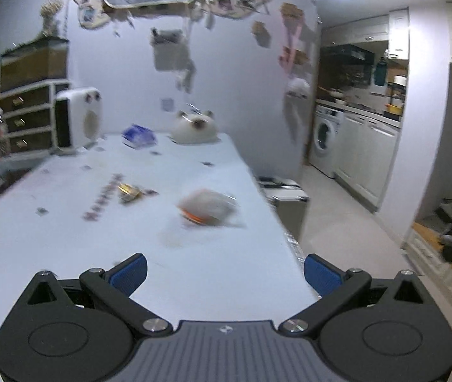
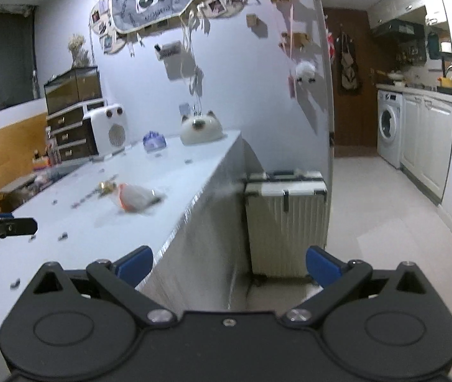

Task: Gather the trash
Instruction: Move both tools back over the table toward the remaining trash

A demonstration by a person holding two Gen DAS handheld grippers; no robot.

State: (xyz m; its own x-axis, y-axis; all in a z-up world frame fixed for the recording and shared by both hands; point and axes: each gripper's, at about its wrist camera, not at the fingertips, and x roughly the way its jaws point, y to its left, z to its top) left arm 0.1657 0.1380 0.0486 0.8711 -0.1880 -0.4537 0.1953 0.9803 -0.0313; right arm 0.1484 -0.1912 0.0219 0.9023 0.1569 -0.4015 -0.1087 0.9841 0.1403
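Left gripper (image 1: 225,274) sits low centre in its own view, jaws spread wide and holding nothing, over the pale table (image 1: 67,254). Just left of frame centre lies a small gold wrapper (image 1: 129,191), and right beside it, mid-frame, a blurred crumpled bag with an orange edge (image 1: 208,207). On to the right wrist view: the same bag (image 2: 137,198) sits left of centre. Right gripper (image 2: 229,265), bottom centre, is also wide open and empty, at the table edge, a ribbed suitcase (image 2: 286,219) to the right.
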